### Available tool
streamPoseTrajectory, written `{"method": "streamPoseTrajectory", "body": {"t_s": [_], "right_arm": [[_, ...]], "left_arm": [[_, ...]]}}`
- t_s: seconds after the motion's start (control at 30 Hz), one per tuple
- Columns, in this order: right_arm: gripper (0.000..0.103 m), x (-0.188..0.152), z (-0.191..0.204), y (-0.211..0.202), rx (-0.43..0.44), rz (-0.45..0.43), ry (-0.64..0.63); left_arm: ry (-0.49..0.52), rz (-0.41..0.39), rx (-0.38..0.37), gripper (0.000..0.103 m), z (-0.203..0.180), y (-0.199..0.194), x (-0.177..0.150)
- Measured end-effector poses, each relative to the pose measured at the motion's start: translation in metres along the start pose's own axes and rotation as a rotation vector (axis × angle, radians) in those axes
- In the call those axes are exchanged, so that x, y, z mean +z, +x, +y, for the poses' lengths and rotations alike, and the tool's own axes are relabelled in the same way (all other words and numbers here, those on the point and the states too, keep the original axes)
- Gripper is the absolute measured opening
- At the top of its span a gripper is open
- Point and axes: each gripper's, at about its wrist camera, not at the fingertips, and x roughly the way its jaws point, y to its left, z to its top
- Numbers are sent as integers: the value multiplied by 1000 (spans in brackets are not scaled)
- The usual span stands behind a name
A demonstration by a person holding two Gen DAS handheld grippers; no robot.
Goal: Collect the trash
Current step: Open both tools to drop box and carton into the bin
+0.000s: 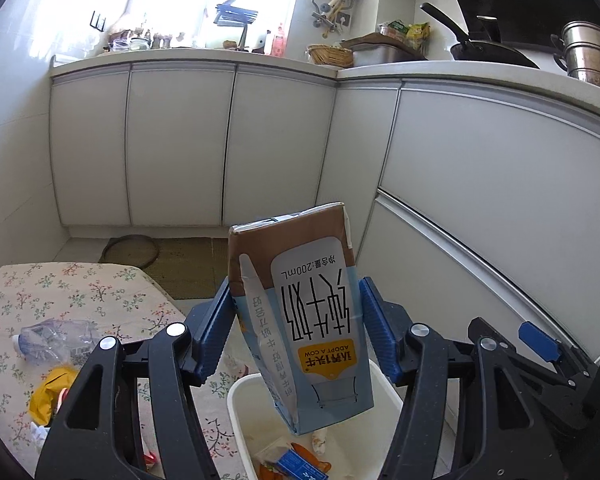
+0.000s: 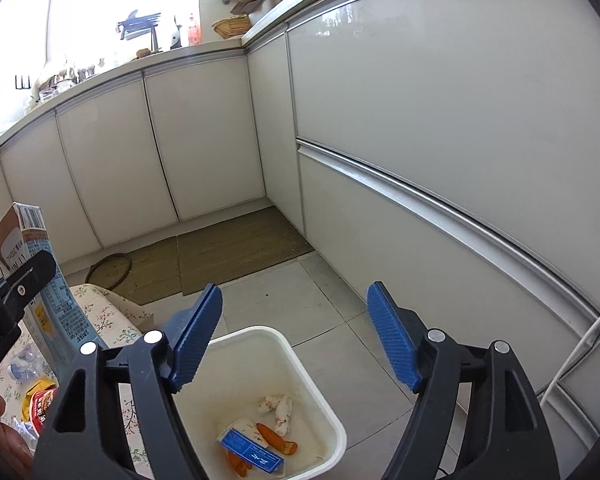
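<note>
My left gripper point(image 1: 296, 312) is shut on a brown and blue milk carton point(image 1: 304, 312), held upside down just above the white trash bin point(image 1: 236, 404). The carton point(image 2: 40, 292) also shows at the left of the right wrist view. The bin point(image 2: 332, 412) holds a blue box point(image 2: 250, 450), orange scraps and crumpled paper. My right gripper point(image 2: 296, 320) is open and empty above the bin's far rim. A crushed plastic bottle point(image 1: 56, 340) and a yellow wrapper point(image 1: 50, 396) lie on the floral-cloth table point(image 1: 40, 292).
White kitchen cabinets point(image 1: 180, 144) run along the back and right. A woven mat point(image 2: 236, 248) lies on the tiled floor beyond the bin. The right gripper's blue pad point(image 1: 538, 340) shows at the lower right of the left wrist view.
</note>
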Motion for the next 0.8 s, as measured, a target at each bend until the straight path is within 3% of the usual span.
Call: {"method": "streamPoseTrajectory", "body": {"t_s": [0.53, 0.8], "right_arm": [[80, -4, -22, 1, -103, -13, 23], [81, -4, -20, -3, -117, -15, 8]], "left_arm": [[32, 103, -60, 60, -14, 32, -21], [26, 117, -36, 76, -13, 32, -20]]}}
